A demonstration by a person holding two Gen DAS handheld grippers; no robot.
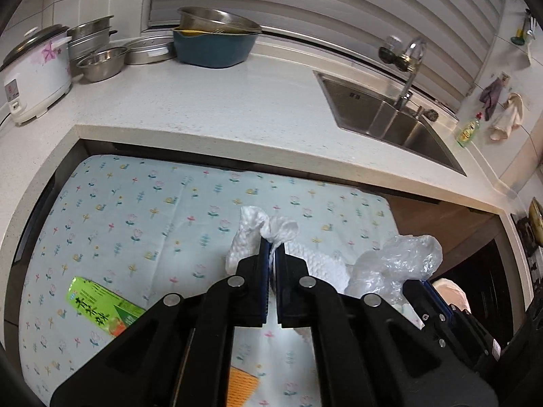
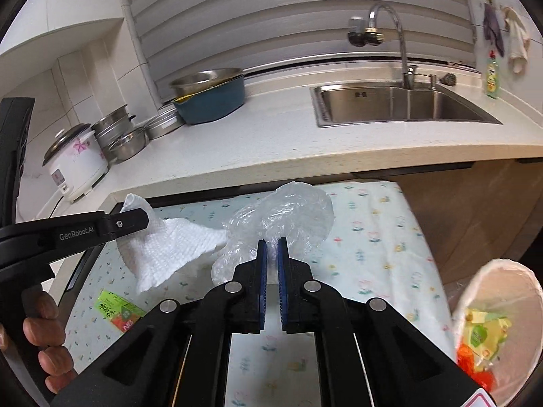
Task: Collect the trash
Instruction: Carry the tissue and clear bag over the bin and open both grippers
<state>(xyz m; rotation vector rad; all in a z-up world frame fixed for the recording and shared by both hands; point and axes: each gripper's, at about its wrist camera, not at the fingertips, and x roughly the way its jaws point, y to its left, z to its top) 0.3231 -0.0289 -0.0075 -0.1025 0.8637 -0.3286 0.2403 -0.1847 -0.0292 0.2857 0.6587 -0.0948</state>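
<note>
My left gripper [image 1: 272, 244] is shut on a white paper towel [image 1: 268, 229], which hangs crumpled from its tips above the flowered tablecloth [image 1: 135, 210]. From the right wrist view the same left gripper [image 2: 144, 219] reaches in from the left with the paper towel [image 2: 169, 251] drooping from it. My right gripper [image 2: 272, 246] is shut on a crumpled clear plastic bag [image 2: 285, 213], held above the cloth; that plastic bag [image 1: 397, 264] also shows at the right of the left wrist view. A green packet [image 1: 101, 305] lies flat on the cloth, the green packet [image 2: 117, 308] low left.
A lined bin [image 2: 499, 322] with wrappers inside stands at the lower right, beside the table. Behind runs a white counter [image 2: 271, 142] with a sink [image 2: 400, 101], tap, blue basin [image 2: 210, 98], steel bowls and a rice cooker [image 2: 74, 162]. An orange item [image 1: 241, 383] lies under my left gripper.
</note>
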